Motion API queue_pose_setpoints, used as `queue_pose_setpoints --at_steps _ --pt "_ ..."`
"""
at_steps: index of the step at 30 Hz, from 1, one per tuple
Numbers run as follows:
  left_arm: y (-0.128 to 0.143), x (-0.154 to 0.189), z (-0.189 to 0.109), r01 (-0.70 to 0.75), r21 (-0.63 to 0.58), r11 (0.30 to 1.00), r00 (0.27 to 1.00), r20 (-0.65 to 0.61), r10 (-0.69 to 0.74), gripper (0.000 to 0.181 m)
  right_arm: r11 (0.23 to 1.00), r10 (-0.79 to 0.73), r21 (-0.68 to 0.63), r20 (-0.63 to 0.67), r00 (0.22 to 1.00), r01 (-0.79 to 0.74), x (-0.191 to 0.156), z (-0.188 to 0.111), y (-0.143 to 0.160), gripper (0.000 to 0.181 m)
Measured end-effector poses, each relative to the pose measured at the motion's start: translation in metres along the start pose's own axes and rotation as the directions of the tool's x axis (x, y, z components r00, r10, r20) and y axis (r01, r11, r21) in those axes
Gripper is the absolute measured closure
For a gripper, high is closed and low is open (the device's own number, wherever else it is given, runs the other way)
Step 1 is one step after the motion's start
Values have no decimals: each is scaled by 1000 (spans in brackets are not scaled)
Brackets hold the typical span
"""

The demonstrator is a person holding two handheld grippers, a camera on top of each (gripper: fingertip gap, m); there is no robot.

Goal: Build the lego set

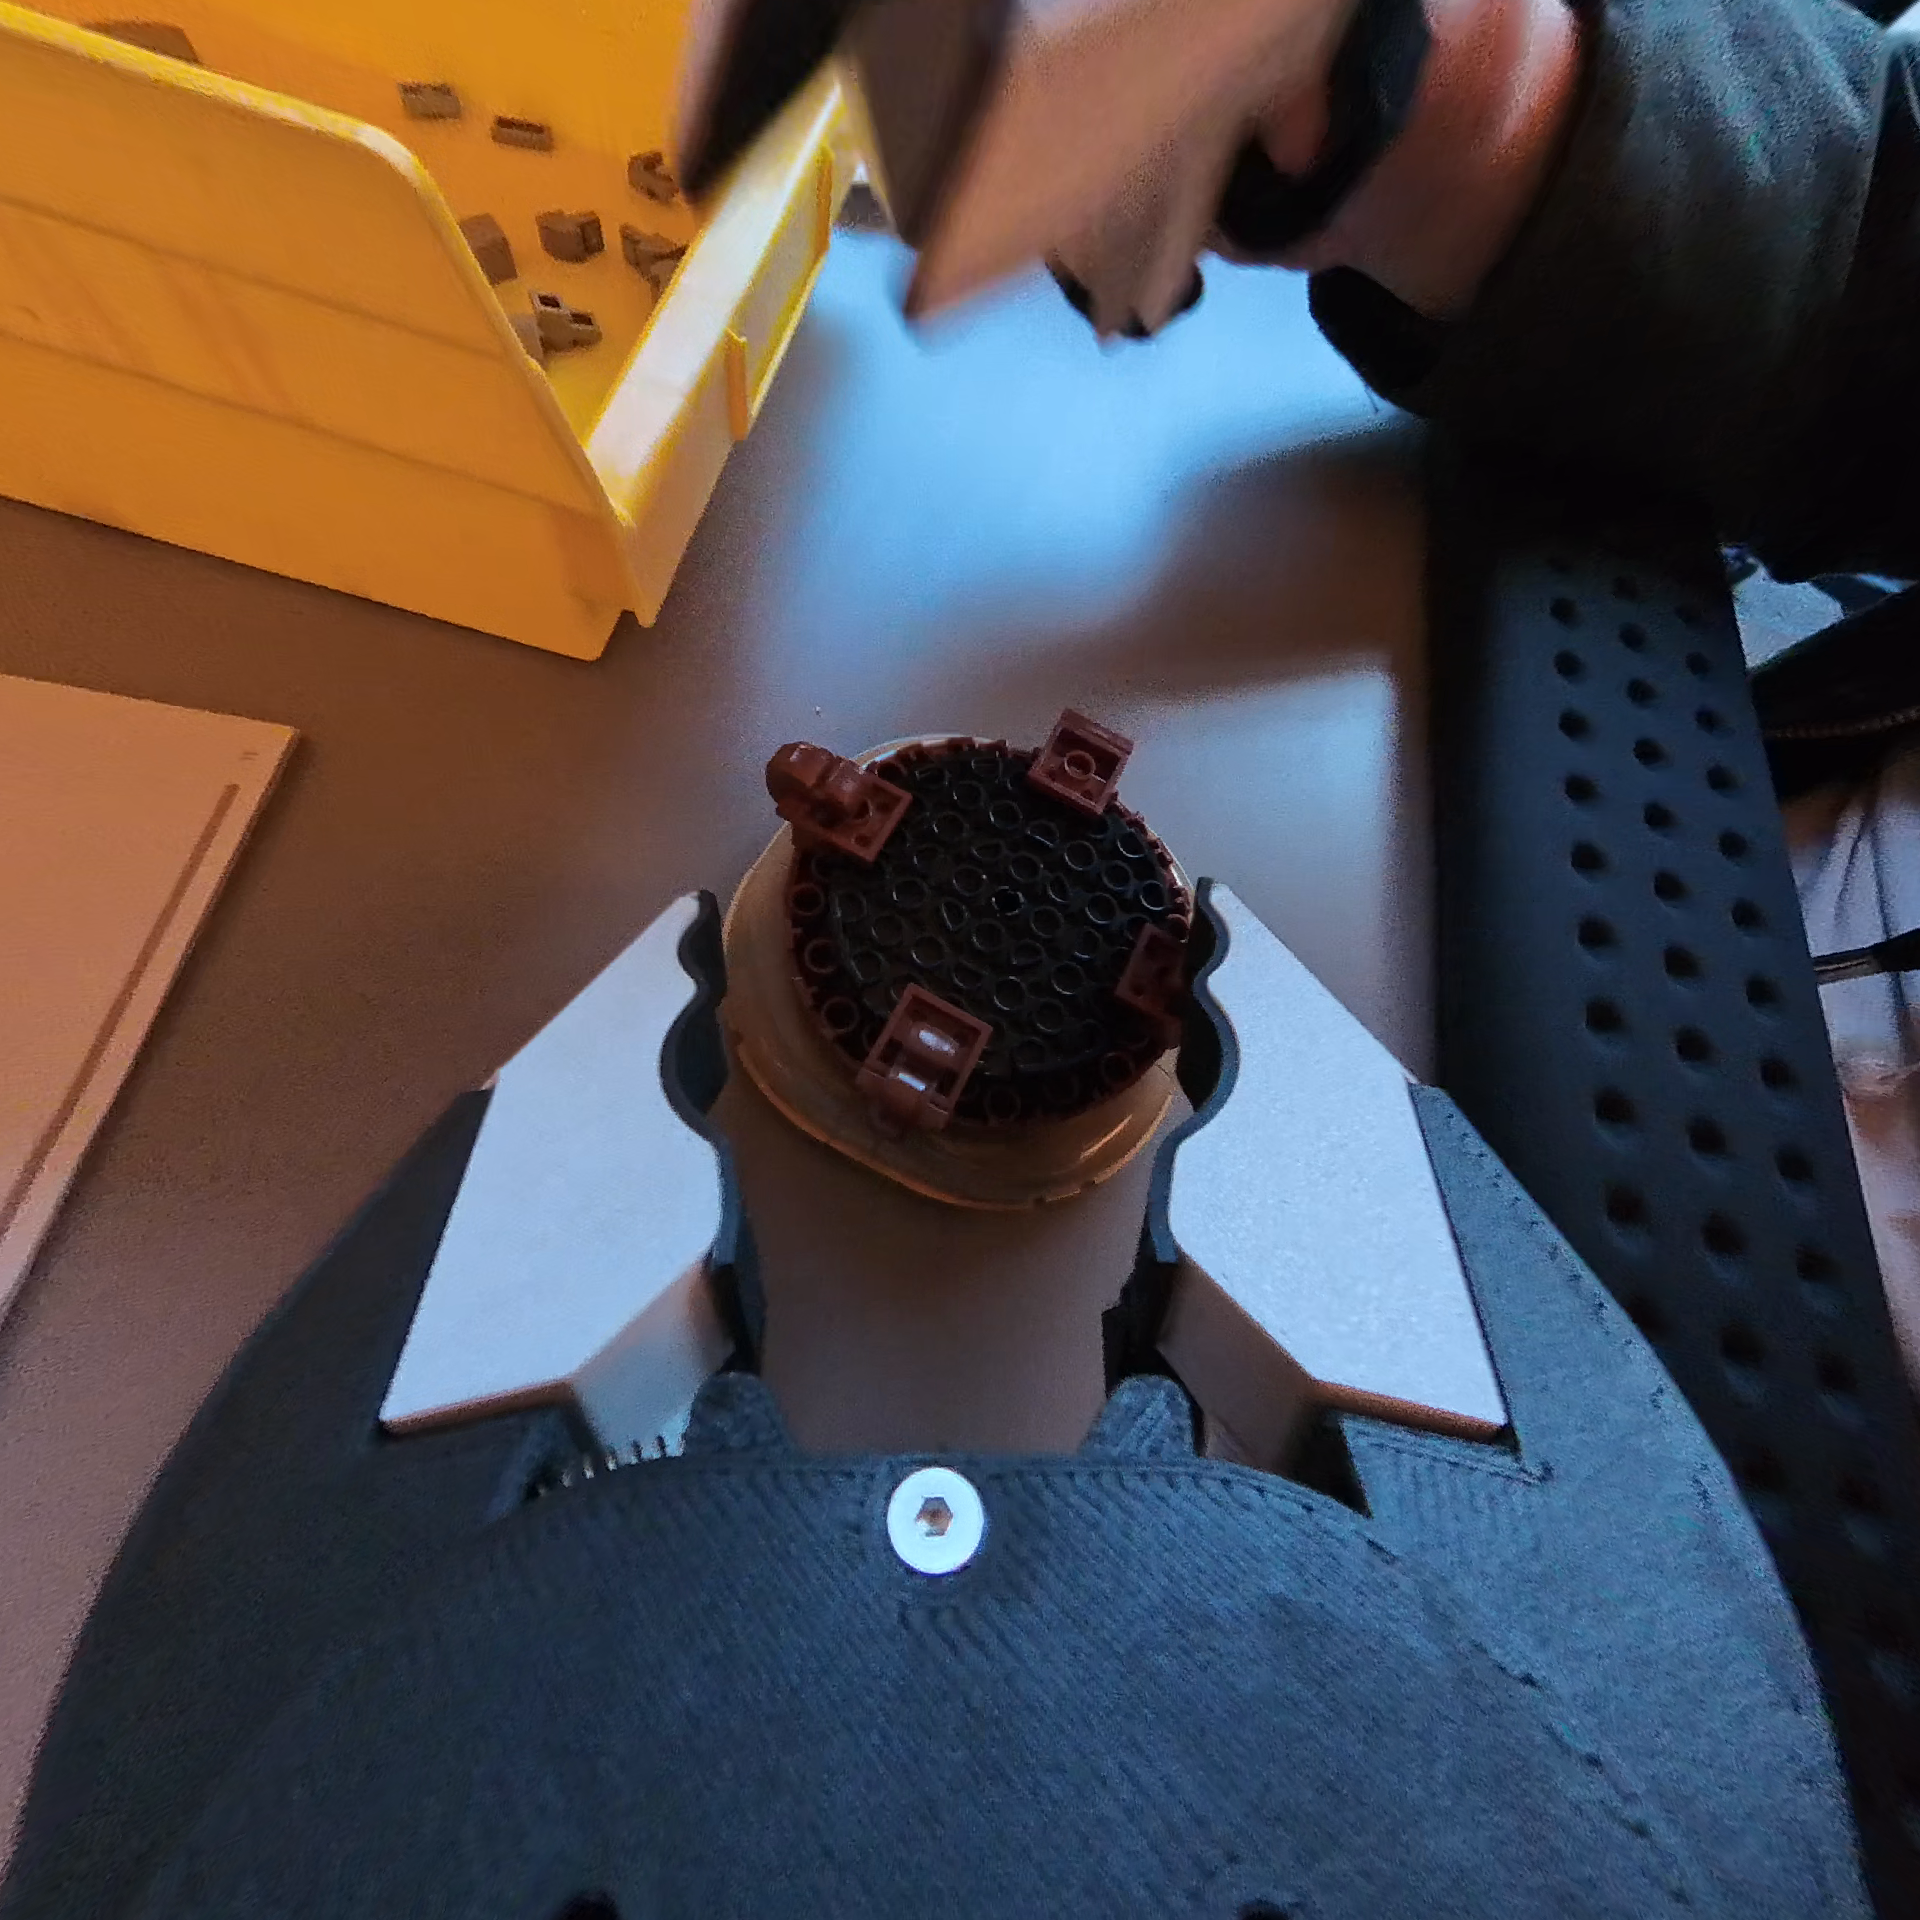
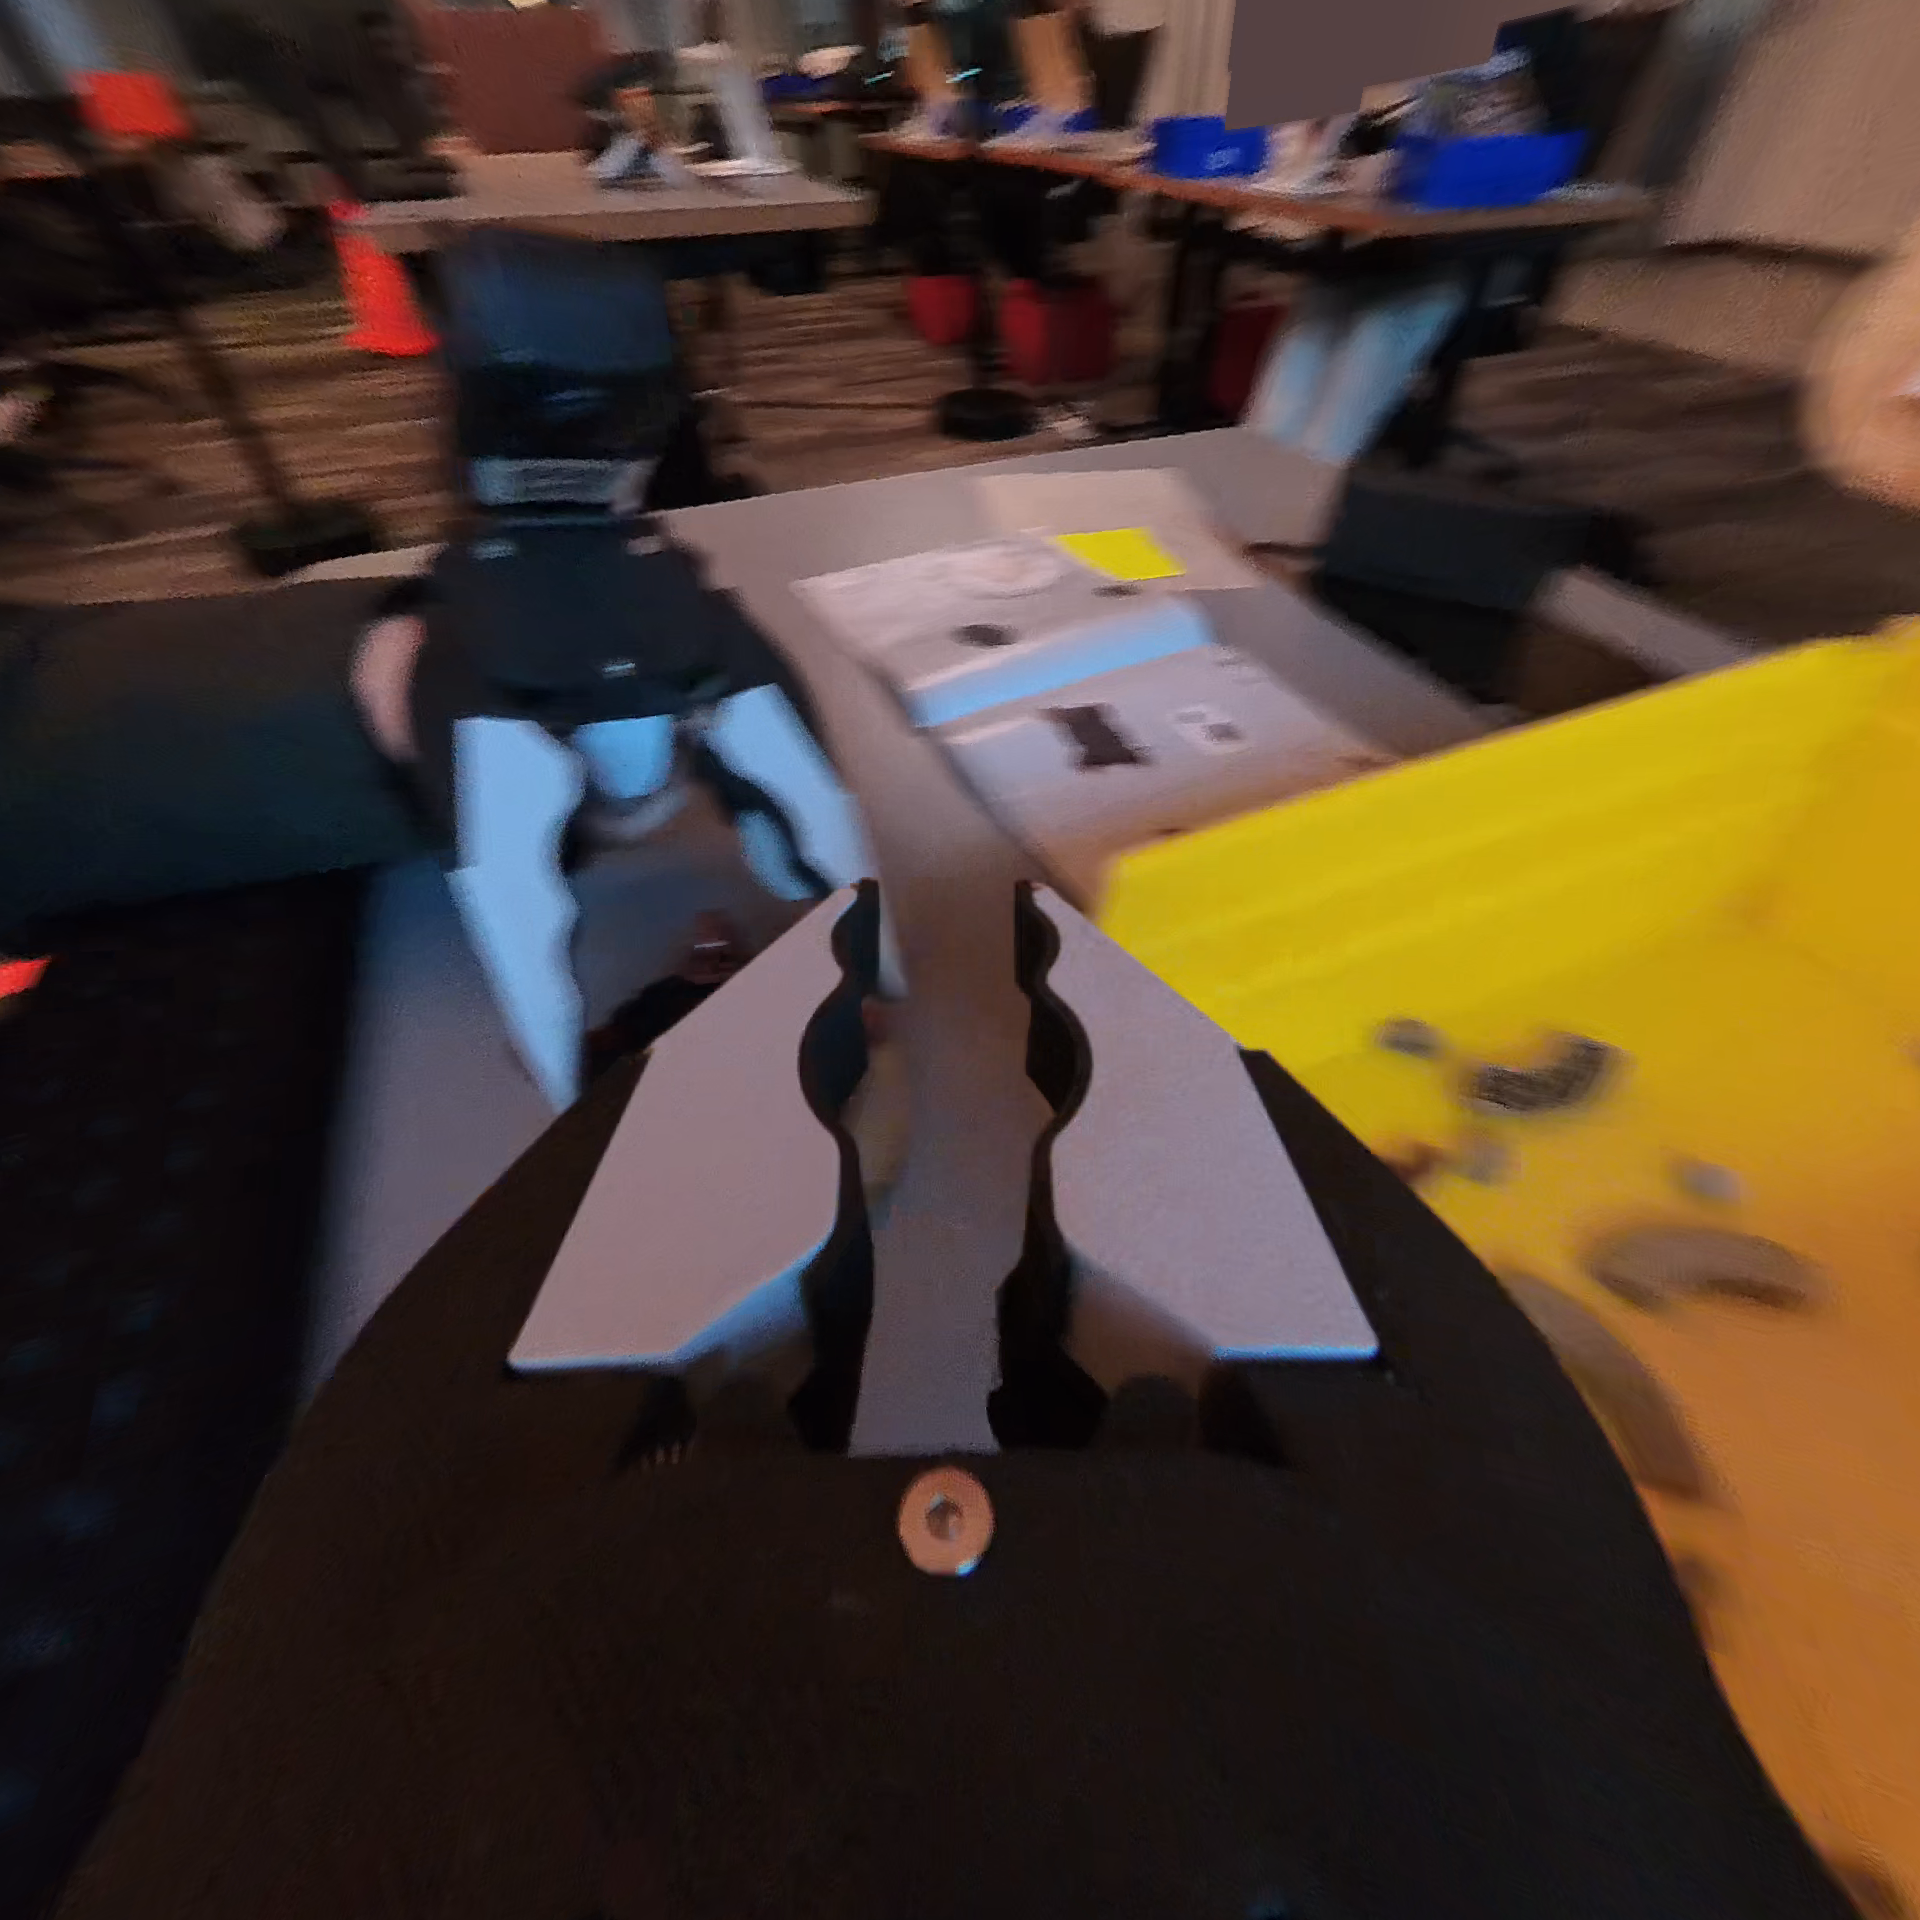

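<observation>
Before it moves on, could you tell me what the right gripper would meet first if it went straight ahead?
Nothing near: between the open jaws of the right gripper lies bare table, then probably the instruction sheets. The yellow bin sits off to its right. Blur makes depth uncertain.

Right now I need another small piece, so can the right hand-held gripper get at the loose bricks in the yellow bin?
Probably yes: the right hand-held gripper is empty, jaws apart, beside the open-topped yellow bin.

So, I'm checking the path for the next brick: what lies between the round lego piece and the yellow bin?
Only bare table, seen in the left wrist view, between the round lego piece and the yellow bin.
</observation>
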State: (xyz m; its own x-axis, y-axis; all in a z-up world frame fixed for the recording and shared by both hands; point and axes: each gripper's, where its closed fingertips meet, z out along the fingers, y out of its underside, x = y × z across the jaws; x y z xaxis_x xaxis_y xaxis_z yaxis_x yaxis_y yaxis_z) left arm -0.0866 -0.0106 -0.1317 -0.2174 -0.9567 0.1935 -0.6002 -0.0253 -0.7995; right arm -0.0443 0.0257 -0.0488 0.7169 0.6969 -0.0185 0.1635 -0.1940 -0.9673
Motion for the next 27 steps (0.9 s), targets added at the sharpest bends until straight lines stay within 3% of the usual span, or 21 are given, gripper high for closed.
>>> queue_pose_setpoints --at_steps 2,5,9,12,18,22,25,27 --pt "1 3 2 -7 -13 1000 1000 -16 7 92 997 9 -77 121 993 1 -31 17 13 158" --pt "2 5 1 -21 -11 1000 999 -27 21 92 981 -46 -181 127 991 68 -37 34 38 157" --pt "4 3 -2 -19 -3 1000 999 -41 19 97 956 20 -291 162 987 29 -40 46 67 146" --pt "10 -5 -7 7 -28 1000 1000 -30 -7 88 950 59 -311 176 983 -2 -39 40 68 155" --pt "5 -19 -26 26 37 999 999 36 -27 94 920 163 -388 245 956 -57 -48 15 75 163" --pt "-20 6 -23 34 115 993 999 -40 -30 86 935 147 -352 265 953 -46 -48 11 68 167" --pt "-15 11 -5 -52 23 998 997 51 51 68 958 46 -285 293 955 42 -50 13 64 169" --pt "-6 4 6 -79 -62 995 986 145 87 66 953 -10 -285 299 954 100 -50 14 69 169"
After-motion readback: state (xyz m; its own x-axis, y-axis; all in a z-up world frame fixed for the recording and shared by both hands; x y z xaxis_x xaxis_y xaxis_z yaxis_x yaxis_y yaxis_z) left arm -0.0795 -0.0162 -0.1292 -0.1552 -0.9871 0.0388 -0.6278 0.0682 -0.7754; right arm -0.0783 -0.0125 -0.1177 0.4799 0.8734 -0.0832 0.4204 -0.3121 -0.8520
